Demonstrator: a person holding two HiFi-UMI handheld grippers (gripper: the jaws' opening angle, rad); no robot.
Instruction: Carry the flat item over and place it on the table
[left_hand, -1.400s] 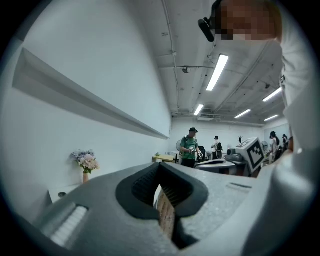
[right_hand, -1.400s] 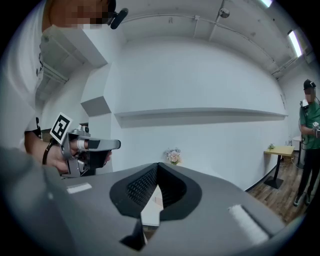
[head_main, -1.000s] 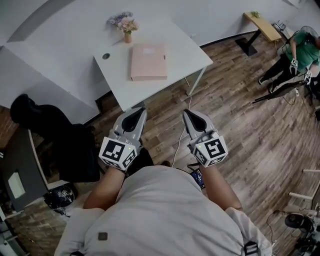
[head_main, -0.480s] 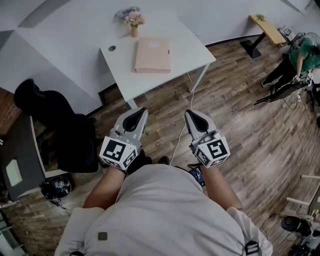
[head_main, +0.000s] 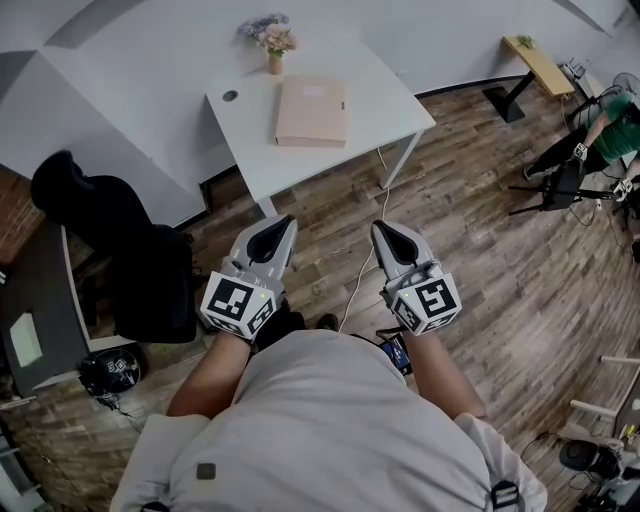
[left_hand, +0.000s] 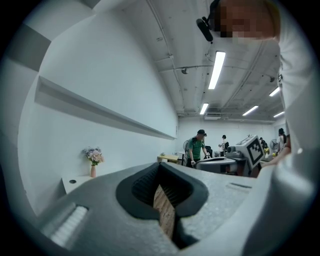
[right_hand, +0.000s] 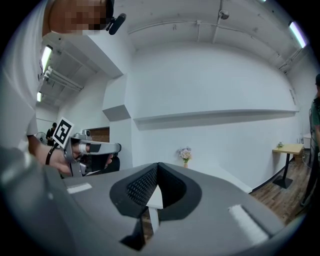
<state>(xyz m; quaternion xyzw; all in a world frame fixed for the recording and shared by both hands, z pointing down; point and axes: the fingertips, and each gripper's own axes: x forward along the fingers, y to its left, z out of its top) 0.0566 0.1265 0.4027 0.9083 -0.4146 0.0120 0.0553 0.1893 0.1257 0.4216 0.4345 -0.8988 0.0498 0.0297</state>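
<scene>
A flat pale pink item (head_main: 313, 111) lies on the white table (head_main: 380, 95), beside a small vase of flowers (head_main: 274, 45). Both grippers hang side by side over the wooden floor, well short of the table's near edge and pointing toward it. The left gripper (head_main: 278, 224) is shut with nothing in it, and only floor shows through the slot behind its tips (left_hand: 160, 167). The right gripper (head_main: 385, 229) is likewise shut and empty (right_hand: 158, 167). The flowers (right_hand: 185, 155) also appear far ahead in the right gripper view.
A black chair with a dark coat (head_main: 120, 250) stands left of me, next to a dark desk (head_main: 30, 320). A white cable (head_main: 360, 270) runs over the floor between the grippers. A person in green (head_main: 600, 125) sits far right, near a wooden bench (head_main: 540, 60).
The table with the pink item has drifted slightly right and looks a little smaller in the head view. Both grippers keep the same shut pose. The person in green has shifted.
</scene>
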